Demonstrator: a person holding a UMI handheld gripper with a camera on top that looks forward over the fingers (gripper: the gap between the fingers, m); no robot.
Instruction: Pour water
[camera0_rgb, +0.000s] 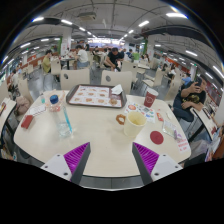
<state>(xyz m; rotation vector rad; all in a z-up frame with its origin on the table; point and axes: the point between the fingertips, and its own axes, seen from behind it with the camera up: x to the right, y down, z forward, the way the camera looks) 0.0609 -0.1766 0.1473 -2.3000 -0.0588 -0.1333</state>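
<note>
Your tongs (110, 158) sit low over the near edge of the counter (100, 130), fingers spread wide with nothing between them; the purple pads (76, 156) face each other across bare tabletop. Just ahead and a little right of the fingers stands a pale yellow mug (131, 123), upright, handle turned to the left. Near it on the right lies a small red round lid or coaster (157, 137), flat on the counter. Over on the left, ahead of your left finger, stands a clear plastic bottle (66, 124), upright, apart from the mug. Farther left there's a blue-topped cup (54, 101), and at the left edge a red item (27, 120) too small to make out. At the far side of the counter rests a tray (94, 96) with an orange rim, small things on it that you can't tell apart. A red cup (149, 100) stands to the right of the tray. Beyond the counter, people (110, 58) sit at other tables under rows of ceiling lights.
</note>
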